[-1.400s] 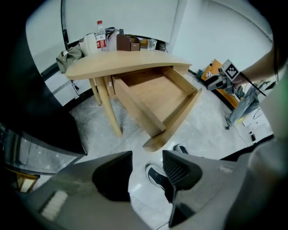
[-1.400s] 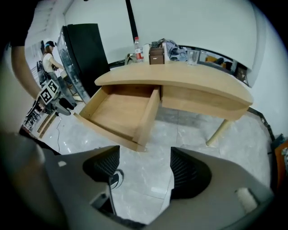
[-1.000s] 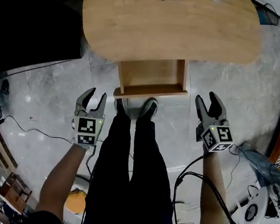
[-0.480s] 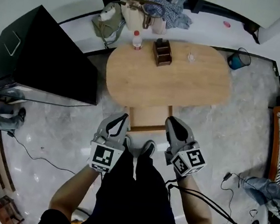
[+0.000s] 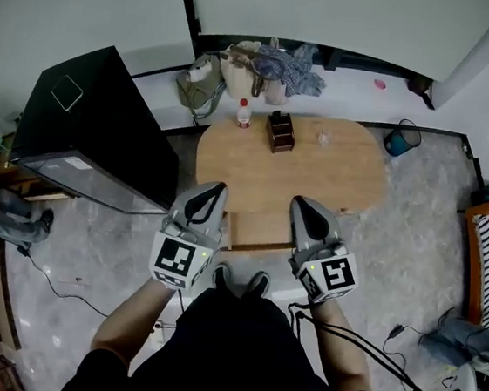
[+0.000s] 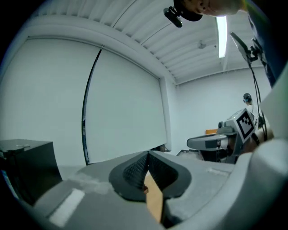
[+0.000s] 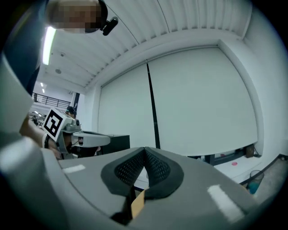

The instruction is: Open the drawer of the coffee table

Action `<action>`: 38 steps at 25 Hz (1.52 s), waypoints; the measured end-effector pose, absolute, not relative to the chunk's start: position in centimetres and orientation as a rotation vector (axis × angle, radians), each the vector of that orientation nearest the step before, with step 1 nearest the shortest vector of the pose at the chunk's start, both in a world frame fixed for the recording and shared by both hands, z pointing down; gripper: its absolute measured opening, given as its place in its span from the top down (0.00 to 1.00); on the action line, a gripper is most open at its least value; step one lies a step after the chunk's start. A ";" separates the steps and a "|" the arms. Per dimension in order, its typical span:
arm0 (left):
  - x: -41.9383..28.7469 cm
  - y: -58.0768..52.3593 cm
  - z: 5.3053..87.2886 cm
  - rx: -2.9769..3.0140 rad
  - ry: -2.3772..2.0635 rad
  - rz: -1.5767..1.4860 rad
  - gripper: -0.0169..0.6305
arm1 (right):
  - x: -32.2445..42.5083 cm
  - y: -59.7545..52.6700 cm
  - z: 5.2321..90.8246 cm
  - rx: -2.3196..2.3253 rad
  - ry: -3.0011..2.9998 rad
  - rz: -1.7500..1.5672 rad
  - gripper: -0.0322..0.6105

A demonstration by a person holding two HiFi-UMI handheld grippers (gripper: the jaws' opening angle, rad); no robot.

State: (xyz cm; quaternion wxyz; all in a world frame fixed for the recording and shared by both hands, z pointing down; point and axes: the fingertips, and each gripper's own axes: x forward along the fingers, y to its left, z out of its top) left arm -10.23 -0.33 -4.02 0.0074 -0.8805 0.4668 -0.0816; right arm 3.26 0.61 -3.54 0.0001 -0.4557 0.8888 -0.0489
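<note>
The person's shoes (image 5: 235, 279) stand nearest, on grey marbled floor (image 5: 406, 244). The left gripper (image 5: 214, 189) and right gripper (image 5: 301, 204) are held up side by side, their jaws just closed and pressed together on nothing. Between them the drawer (image 5: 258, 230) juts towards the person from the near long side of the coffee table (image 5: 338, 179), whose oval top runs left to right. Farther on stand a brown holder (image 5: 280, 131) and perhaps a glass (image 5: 323, 139). A second ago both grippers hung low beside the drawer front, jaws spread.
</note>
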 end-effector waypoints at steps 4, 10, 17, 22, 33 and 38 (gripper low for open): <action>-8.4 0.4 -7.4 -2.745 1.361 -0.175 0.97 | 2.9 1.2 -7.1 -1.428 2.784 -0.034 0.95; -7.2 0.6 -9.5 -2.781 1.332 -0.088 0.97 | 3.5 1.8 -10.4 -1.529 2.752 0.091 0.95; -7.3 0.6 -9.3 -2.827 1.346 -0.053 0.97 | 2.9 2.4 -11.4 -1.562 2.735 0.123 0.95; -8.6 -0.4 -8.5 -2.828 1.356 -0.069 0.97 | 2.3 2.1 -10.6 -1.583 2.745 0.105 0.95; -10.7 -1.2 -7.0 -2.836 1.408 -0.084 0.97 | 2.4 0.9 -10.3 -1.639 2.742 0.086 0.95; -10.9 -1.5 -6.9 -2.832 1.411 -0.086 0.97 | 2.0 0.8 -10.0 -1.626 2.751 0.080 0.95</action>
